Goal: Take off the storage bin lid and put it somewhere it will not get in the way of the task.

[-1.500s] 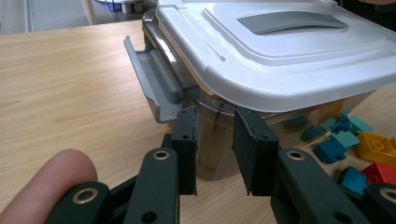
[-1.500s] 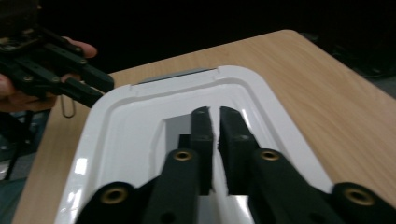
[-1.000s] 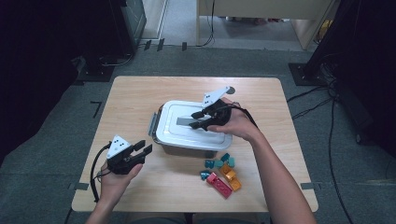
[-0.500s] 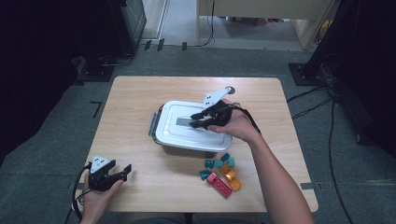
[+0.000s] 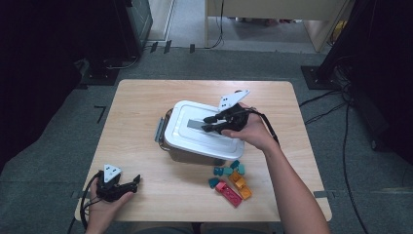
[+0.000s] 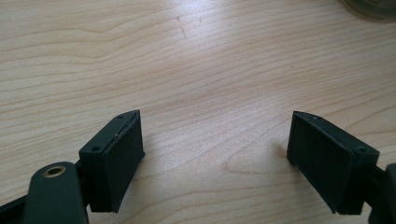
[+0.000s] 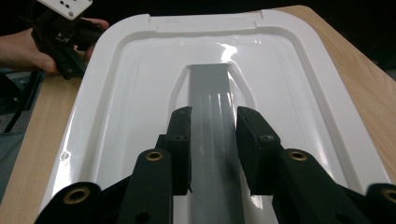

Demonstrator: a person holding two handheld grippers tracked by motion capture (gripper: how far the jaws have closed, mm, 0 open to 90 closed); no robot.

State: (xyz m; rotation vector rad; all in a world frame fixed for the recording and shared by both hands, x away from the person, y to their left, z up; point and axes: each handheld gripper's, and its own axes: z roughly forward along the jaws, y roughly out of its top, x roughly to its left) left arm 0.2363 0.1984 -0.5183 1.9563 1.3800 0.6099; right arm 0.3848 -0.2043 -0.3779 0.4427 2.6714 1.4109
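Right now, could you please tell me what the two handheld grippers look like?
Both are black. The left gripper and the right gripper each carry a pale grey three-cornered plate with small dark dots on top and trail a black cable. Their fingers are flat, dark rectangular pads on bars with brass-coloured rivets. No sleeves show.

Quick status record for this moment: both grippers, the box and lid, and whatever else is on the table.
right gripper: jaws closed on either side of the grey handle on the lid, apparently gripping it
left gripper: jaws wide apart, just been opening, nothing between them, low over bare wood at the table's near left corner
lid: white, seated on the box
box: mid-table, grey latch at its left end
toy blocks: loose cluster on the table, in front of the box
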